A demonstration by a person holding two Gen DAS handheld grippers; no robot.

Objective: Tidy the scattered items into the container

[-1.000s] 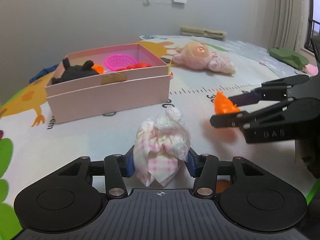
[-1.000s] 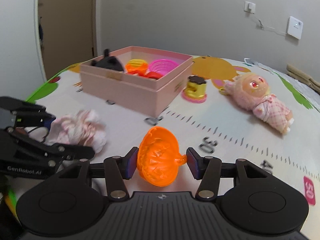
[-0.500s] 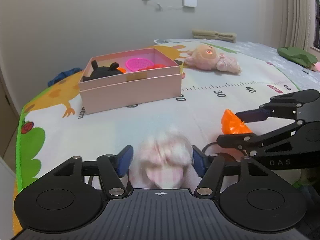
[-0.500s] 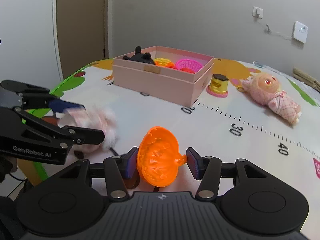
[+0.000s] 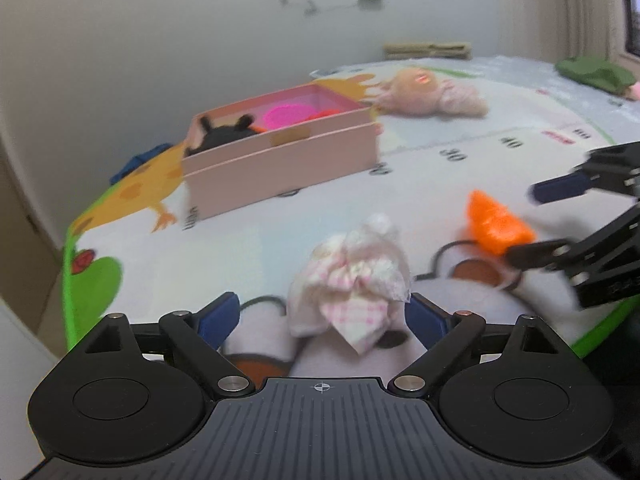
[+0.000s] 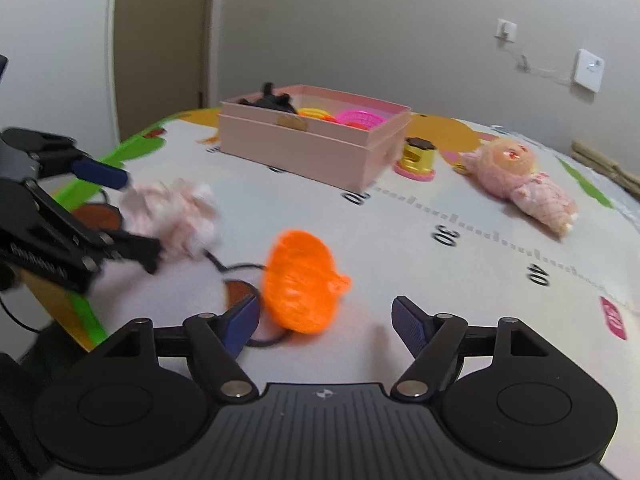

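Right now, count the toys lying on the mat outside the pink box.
4: the pink cloth bundle and orange pumpkin nearest the camera, the gold toy beside the box, the pink doll beyond. Others may be hidden.

— What sat between the left gripper (image 5: pixel 322 318) fingers?
— A pink checked cloth bundle (image 5: pixel 350 286), with both blue pads spread clear of it.
— And farther off?
— A pink box (image 5: pixel 280 160) on the play mat (image 5: pixel 440 184), holding a black toy (image 5: pixel 224 134); a plush doll (image 5: pixel 428 90) lay beyond. The right gripper (image 5: pixel 524 224) stood open around an orange toy (image 5: pixel 494 222).
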